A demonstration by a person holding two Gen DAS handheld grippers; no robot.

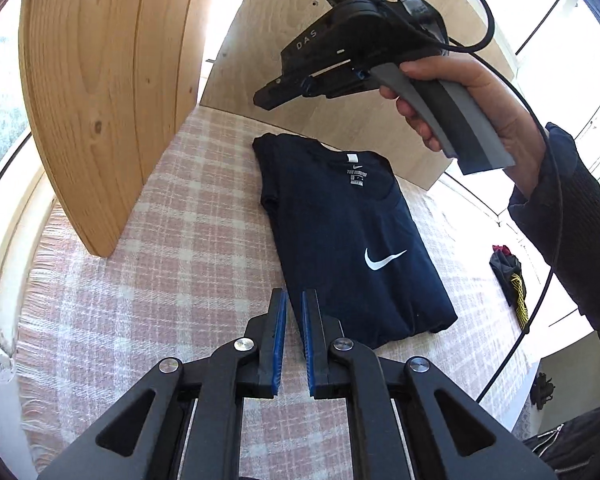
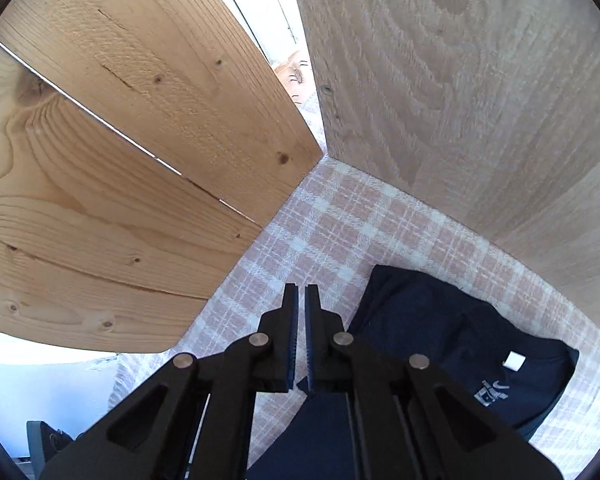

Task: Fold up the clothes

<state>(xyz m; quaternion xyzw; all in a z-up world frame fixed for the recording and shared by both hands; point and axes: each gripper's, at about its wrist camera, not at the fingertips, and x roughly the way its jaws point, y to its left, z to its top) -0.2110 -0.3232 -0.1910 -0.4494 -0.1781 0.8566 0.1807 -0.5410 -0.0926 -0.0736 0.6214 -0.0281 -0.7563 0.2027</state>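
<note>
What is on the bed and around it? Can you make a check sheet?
Surface: pink checked blanket, flat.
Job's things: navy shirt lying folded, logo up.
Clutter: dark bundle off the blanket's far side.
Grippers: left gripper nearly shut, empty; right gripper nearly shut, empty, held above the shirt by a hand.
Cables: black cable loops from the right gripper past the sleeve.
Surroundings: pine board and plywood panel stand at the blanket's edges.
</note>
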